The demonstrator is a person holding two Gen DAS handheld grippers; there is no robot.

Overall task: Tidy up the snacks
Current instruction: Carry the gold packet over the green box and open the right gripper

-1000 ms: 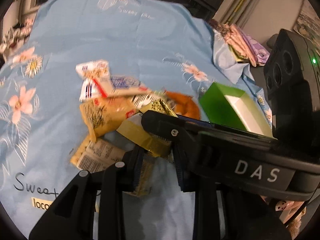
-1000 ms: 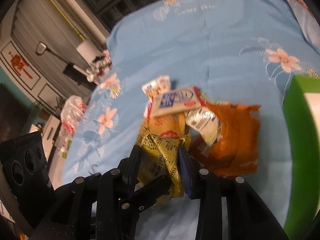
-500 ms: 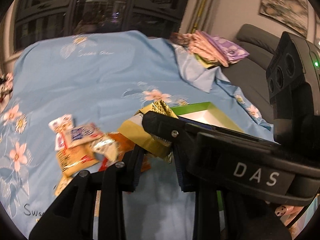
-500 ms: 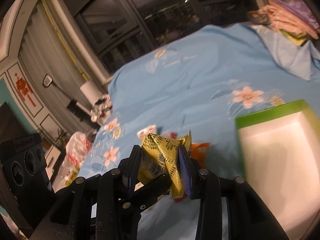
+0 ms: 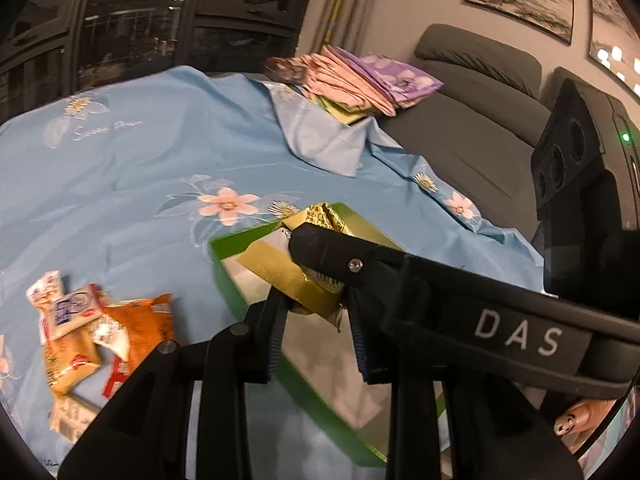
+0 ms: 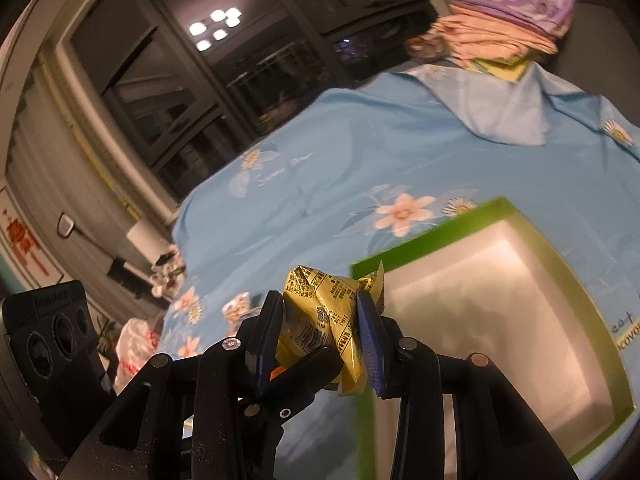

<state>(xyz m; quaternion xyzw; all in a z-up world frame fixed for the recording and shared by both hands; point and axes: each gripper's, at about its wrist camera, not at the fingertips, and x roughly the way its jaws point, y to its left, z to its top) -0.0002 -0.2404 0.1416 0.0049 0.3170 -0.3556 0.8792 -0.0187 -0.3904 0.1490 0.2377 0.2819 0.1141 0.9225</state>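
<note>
Through the left wrist camera I see my left tongs [image 5: 312, 308] pinched narrow on a yellow snack packet [image 5: 292, 276], its crumpled foil bunched between the two pads. My right tongs [image 5: 320, 246] cross the same view from three o'clock, a black bar marked DAS, and their tip rests against the top of that packet. The packet hangs above the green box [image 5: 224, 276], over the box's near left corner; the box is open, pale inside, and sits on the blue flowered bedspread [image 5: 140, 160].

The right wrist camera gives me my right tongs [image 6: 320, 320] clamped on the yellow snack packet [image 6: 320, 312] too, printed text and a barcode showing between the pads. From here the green box [image 6: 420, 240] lies at three o'clock of the packet, its white inside bare.

At nine o'clock of the box in the left view a loose heap of snack packets [image 5: 100, 328] lies on the bedspread, an orange packet [image 5: 148, 320] nearest the box. At twelve o'clock a stack of folded cloths [image 5: 360, 80] rests on a raised corner of the bedspread, beside a grey sofa [image 5: 480, 120]
</note>
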